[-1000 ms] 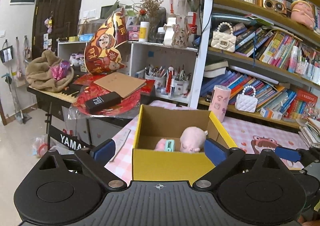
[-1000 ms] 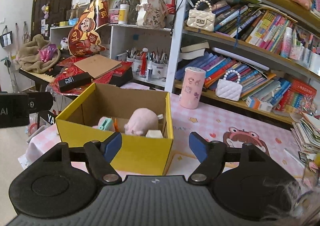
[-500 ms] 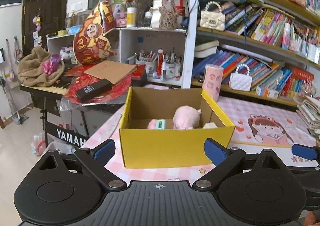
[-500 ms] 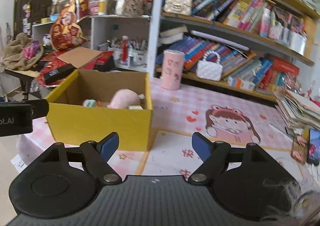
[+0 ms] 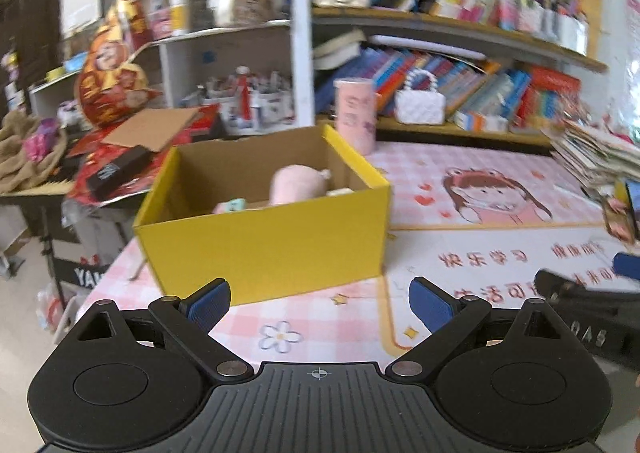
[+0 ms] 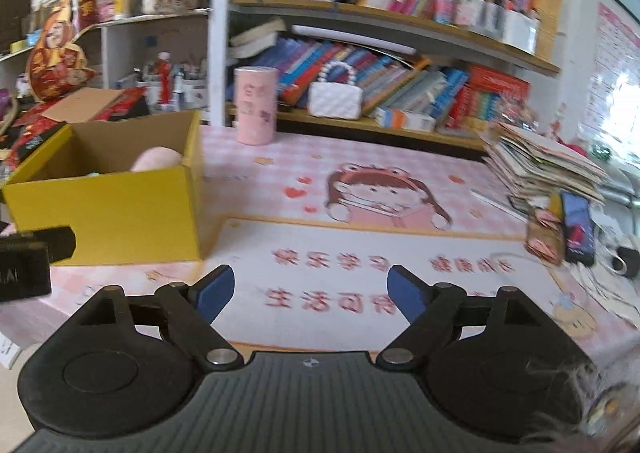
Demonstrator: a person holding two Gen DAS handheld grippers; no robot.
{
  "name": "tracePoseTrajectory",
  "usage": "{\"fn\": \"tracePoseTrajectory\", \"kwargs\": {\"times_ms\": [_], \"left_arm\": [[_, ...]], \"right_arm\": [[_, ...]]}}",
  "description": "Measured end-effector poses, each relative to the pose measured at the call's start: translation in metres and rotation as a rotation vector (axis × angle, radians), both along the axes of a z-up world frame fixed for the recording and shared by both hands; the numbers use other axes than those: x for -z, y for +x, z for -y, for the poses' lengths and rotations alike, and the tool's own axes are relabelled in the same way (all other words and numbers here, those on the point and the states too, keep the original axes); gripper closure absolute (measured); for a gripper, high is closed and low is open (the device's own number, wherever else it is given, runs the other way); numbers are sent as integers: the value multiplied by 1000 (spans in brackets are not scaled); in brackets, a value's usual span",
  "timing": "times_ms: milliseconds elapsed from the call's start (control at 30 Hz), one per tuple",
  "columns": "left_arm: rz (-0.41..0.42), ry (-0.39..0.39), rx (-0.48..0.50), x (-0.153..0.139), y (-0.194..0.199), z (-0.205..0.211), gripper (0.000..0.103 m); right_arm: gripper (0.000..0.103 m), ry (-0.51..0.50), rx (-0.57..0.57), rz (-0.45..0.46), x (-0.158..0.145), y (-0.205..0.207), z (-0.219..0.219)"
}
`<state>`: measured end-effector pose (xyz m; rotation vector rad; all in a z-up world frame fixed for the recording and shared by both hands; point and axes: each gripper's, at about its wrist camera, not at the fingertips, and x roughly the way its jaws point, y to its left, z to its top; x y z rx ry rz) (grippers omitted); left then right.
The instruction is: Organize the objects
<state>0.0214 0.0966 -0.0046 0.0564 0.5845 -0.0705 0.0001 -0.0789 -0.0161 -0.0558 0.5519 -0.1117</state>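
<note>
Broadly, a bookshelf (image 6: 400, 13) packed with books fills the far wall, running from the centre to the right of both wrist views. Below it lies the table (image 6: 360, 281), covered by a pink checked mat printed with a cartoon girl and red characters. On the table's left part stands an open yellow cardboard box (image 5: 272, 245), brown inside; in the right wrist view the same box (image 6: 112, 209) sits at the left edge. Inside it, against the far right corner, rests a pink plush toy (image 5: 298, 183), with a small teal item (image 5: 232, 206) to its left and a pale block (image 5: 340, 192) to its right; what these two are cannot be told. Far behind the box, near the shelf post, stands a pink cylindrical cup (image 5: 355, 115), and right of it a white quilted handbag (image 5: 420, 107) with a bead handle sits on the lowest shelf. A stack of papers (image 6: 548, 169) lies at the table's right edge, with a dark phone (image 6: 578, 229) just near of it. The left gripper (image 5: 319, 303) hovers near the box's near wall, its blue pads apart and holding nothing. The right gripper (image 6: 310, 291) hangs over the printed characters right of the box, its jaws opening, with nothing between them.
</note>
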Motion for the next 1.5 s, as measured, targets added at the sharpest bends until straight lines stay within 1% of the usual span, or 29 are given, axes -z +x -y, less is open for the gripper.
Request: {"fn": "tracePoseTrajectory", "kwargs": {"times_ms": [133,300,633,767,867,1100,1500], "left_arm": [[-7,16,50,4,4,17,5],[-25,37,80,9,5,32,5],[-53,51,49,16,1,40,5],[-67,79,30,20,-2,44,3],[-64,97,17,21,-5,45,0],[-72,116,22,23,-11,51,0],[-68,100,4,24,-14,50,0]], "right_arm": [[16,0,101,-2,2,-5,20],[9,-19,160,-19,6,-10,29],[3,-59,166,-41,13,-19,22],[0,-59,167,-46,15,-21,20],[0,-58,173,-51,16,-24,19],[0,-49,204,-77,20,-28,23],[0,-41,241,-87,20,-31,23]]}}
